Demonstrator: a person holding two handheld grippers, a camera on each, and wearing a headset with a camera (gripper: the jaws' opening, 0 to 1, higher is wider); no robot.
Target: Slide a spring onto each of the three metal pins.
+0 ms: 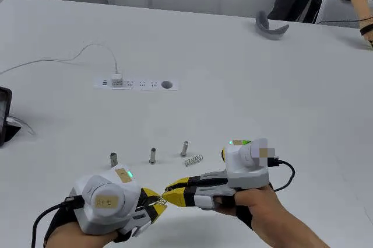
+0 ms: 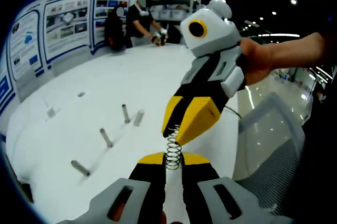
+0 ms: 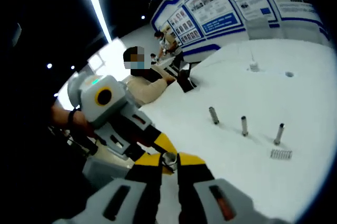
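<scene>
The tan label (image 1: 106, 202) on the left hand-held gripper (image 1: 157, 200) is too blurred to read.

I count three pins on the surface (image 1: 280, 96): one pin (image 1: 113, 159), a second pin (image 1: 152, 155), a third pin (image 1: 185, 148). Two springs, a loose spring (image 1: 193, 159) and a gripped spring (image 2: 172, 150). Two grippers, the left gripper (image 1: 152, 202) and the right gripper (image 1: 173, 192). One power strip (image 1: 136, 84).

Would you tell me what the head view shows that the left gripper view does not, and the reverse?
Head view, not the left gripper view: a grey curved object, a dark device on the table, the labelled white body of the left gripper. Left gripper view, not the head view: the coils of the held spring clearly, bridging both grippers' tips, and wall posters. Both: the right gripper, three pins, the loose spring beside them.
</scene>
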